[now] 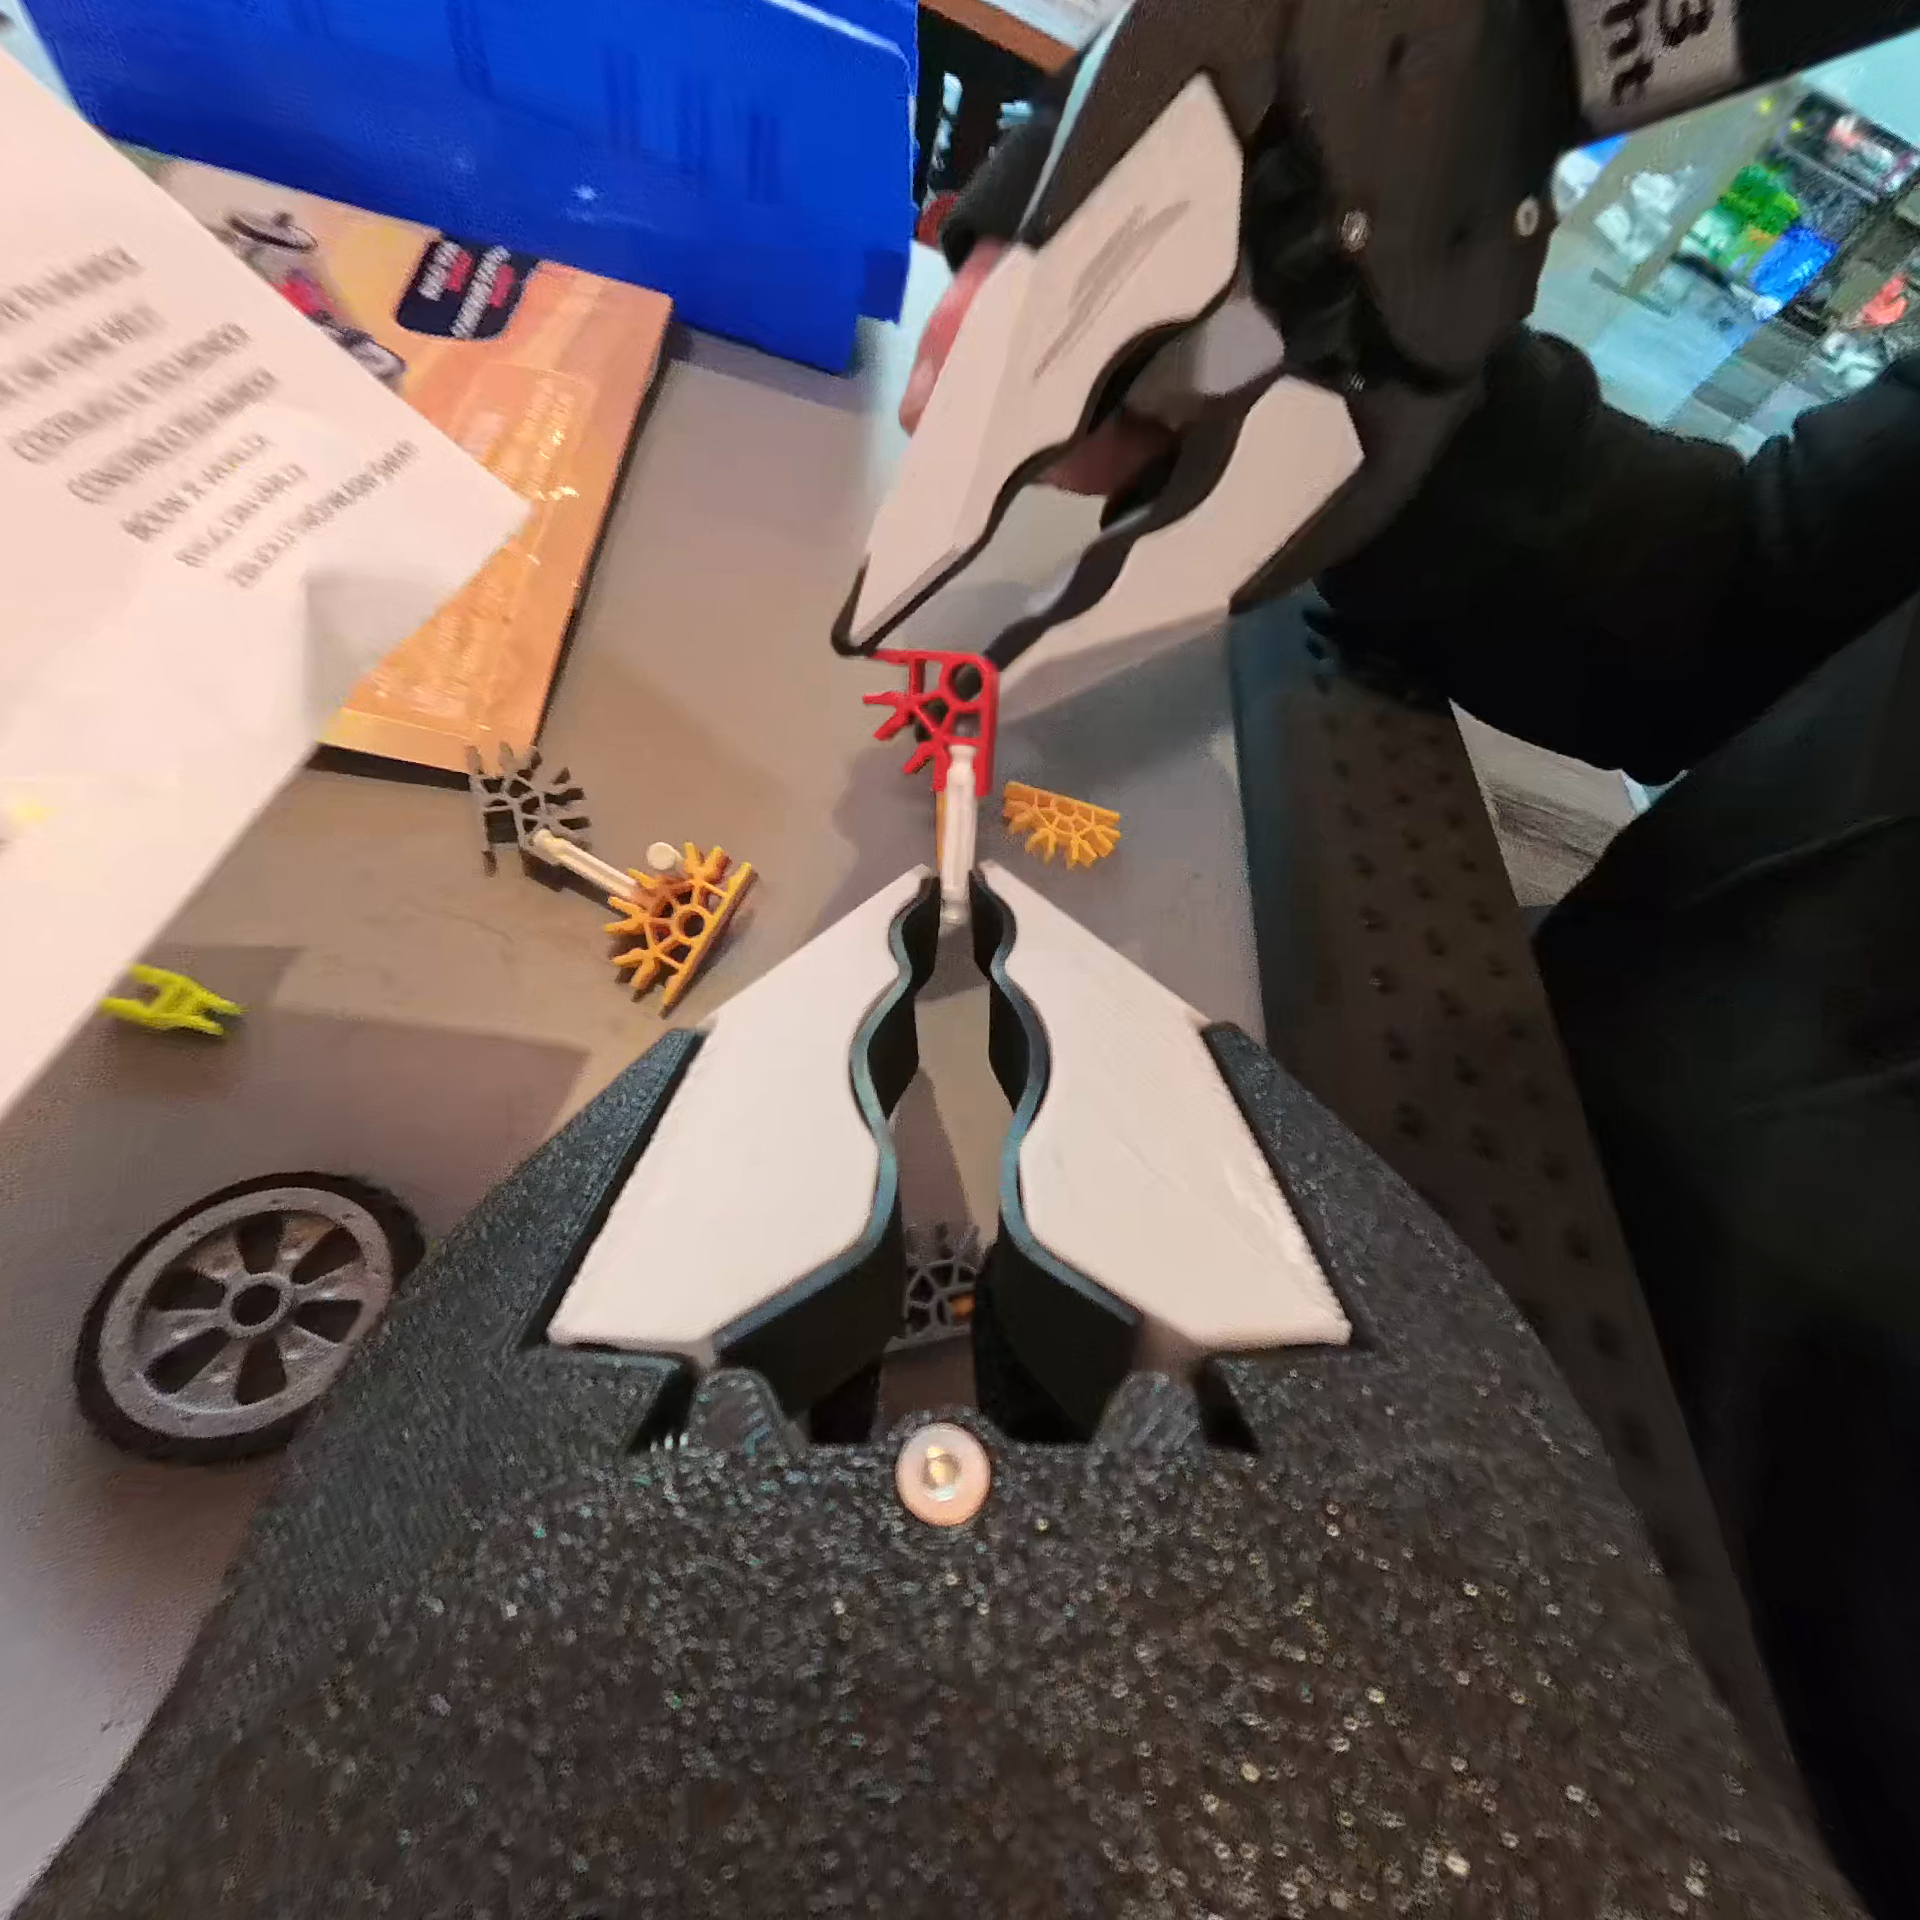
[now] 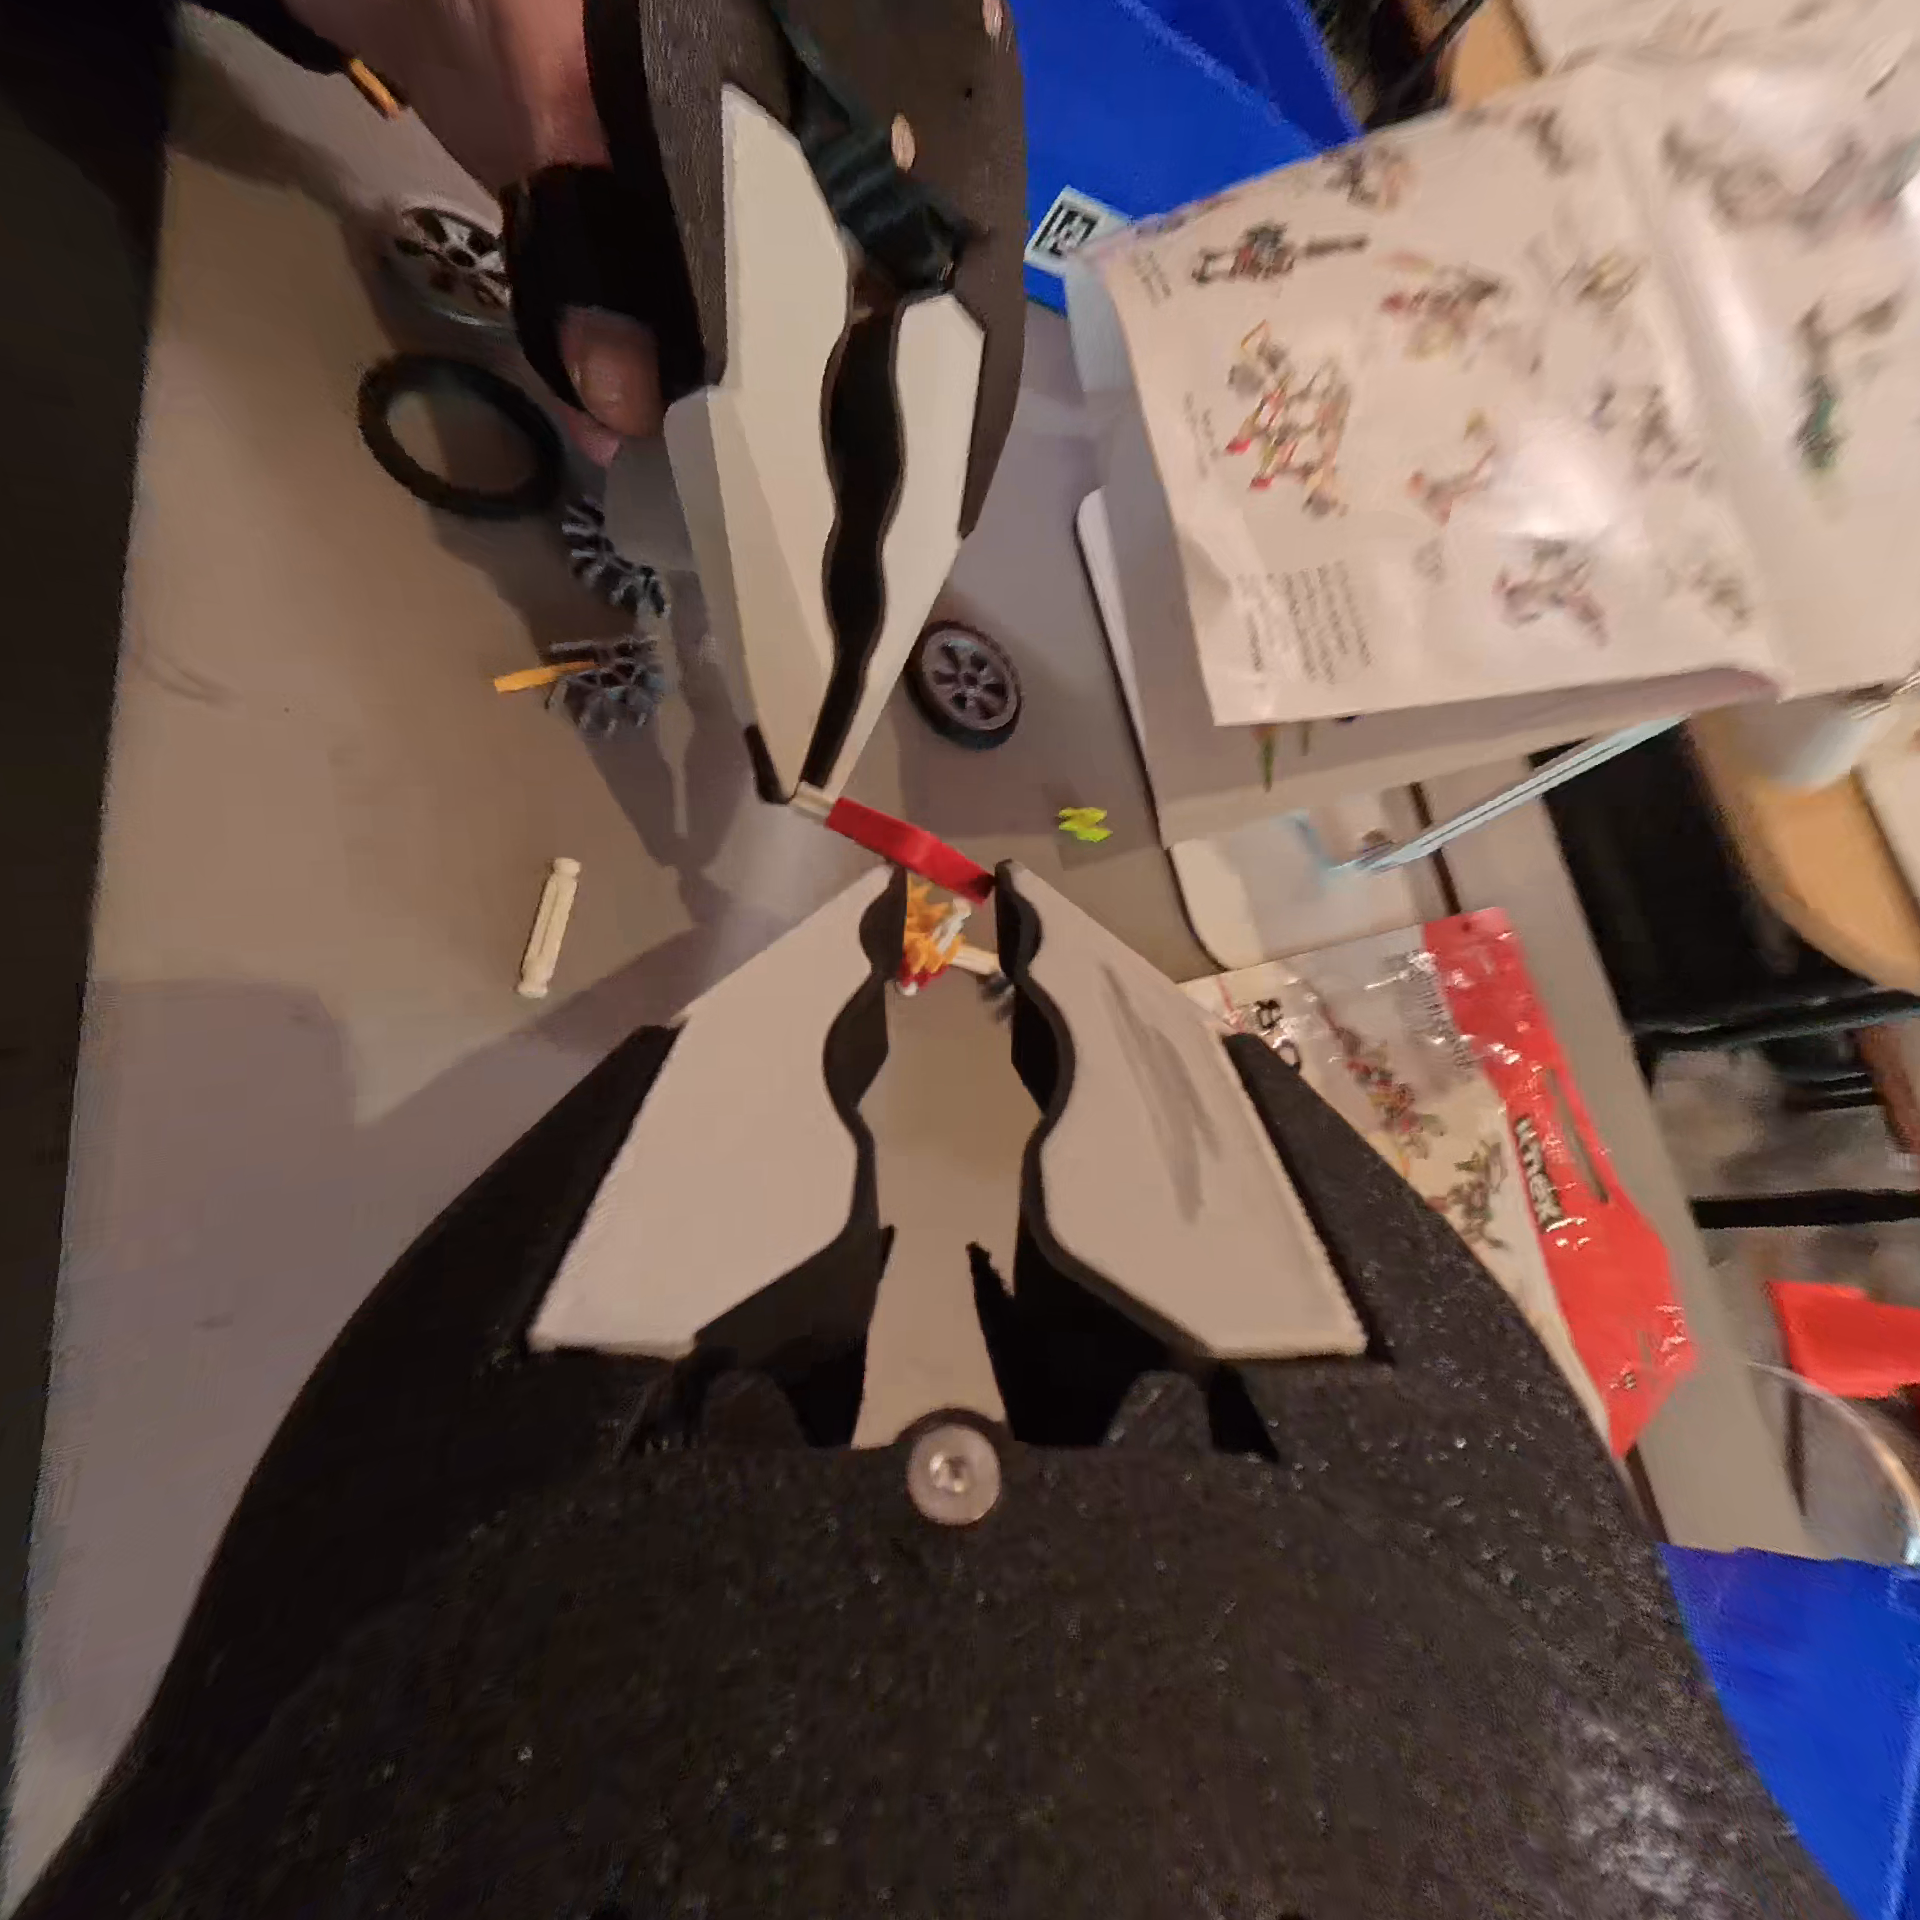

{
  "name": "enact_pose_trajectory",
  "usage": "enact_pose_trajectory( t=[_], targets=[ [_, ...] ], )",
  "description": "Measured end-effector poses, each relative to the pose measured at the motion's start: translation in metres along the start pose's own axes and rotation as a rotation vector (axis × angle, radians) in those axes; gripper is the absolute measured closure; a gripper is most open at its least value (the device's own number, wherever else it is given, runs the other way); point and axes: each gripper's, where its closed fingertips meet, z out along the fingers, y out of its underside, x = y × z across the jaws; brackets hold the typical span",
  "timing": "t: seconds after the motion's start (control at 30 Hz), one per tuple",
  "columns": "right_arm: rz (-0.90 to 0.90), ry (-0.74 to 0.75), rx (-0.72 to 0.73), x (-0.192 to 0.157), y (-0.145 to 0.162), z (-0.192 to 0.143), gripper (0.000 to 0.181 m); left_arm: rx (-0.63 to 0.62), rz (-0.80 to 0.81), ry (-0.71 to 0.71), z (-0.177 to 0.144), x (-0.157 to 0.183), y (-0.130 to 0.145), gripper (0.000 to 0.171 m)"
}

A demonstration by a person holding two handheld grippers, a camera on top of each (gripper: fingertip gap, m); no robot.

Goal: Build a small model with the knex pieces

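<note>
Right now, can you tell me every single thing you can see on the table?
Red plastic corner connector: one, red, held in the air between both grippers.
Short white plastic rod: one, white, plugged into the red connector.
Loose white rod: one, white, lying on the grey table.
Orange fan connector: one, orange, beyond the grippers.
Grey-and-orange joined piece: one, left of centre.
Yellow-green clip: one, far left.
Grey spoked wheel: one, near left.
Black rubber ring: one, far side.
Blue bin: one, at the back.
Left gripper: pinching the white rod.
Right gripper: pinching the red connector.
</note>
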Motion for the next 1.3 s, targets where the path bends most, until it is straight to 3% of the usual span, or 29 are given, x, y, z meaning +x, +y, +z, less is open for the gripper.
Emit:
enact_pose_trajectory(
  t=[0.17,0.4,0.43,0.63,0.8,1.0,1.17,1.3],
  targets=[
    [0.047,-0.047,-0.005,-0.008,0.004,-0.003,0.169,-0.038,0.013,0.011,0.006,0.004,0.007,0.167],
    [0.163,-0.078,0.001,-0.015,0.002,0.008,0.171,-0.134,0.119,-0.102,0.017,-0.006,0.021,0.167],
    [0.171,-0.074,-0.01,-0.014,0.002,0.011,0.181,-0.127,0.122,-0.085,0.018,-0.003,0.021,0.171],
    [0.22,-0.118,-0.062,-0.018,0.014,0.021,0.181,-0.11,0.076,-0.112,0.014,-0.011,0.018,0.171],
    [0.35,-0.139,-0.079,-0.009,0.027,0.01,0.181,-0.14,0.156,-0.178,0.007,-0.019,0.018,0.171],
    [0.379,-0.186,-0.205,-0.019,0.058,0.009,0.156,-0.294,0.242,-0.302,0.016,-0.033,0.037,0.144],
    [0.337,-0.24,-0.274,-0.027,0.068,0.025,0.158,-0.347,0.262,-0.339,0.028,-0.034,0.042,0.144],
    [0.337,-0.287,-0.262,-0.03,0.066,0.033,0.175,-0.353,0.273,-0.361,0.03,-0.035,0.042,0.147]
  ],
)
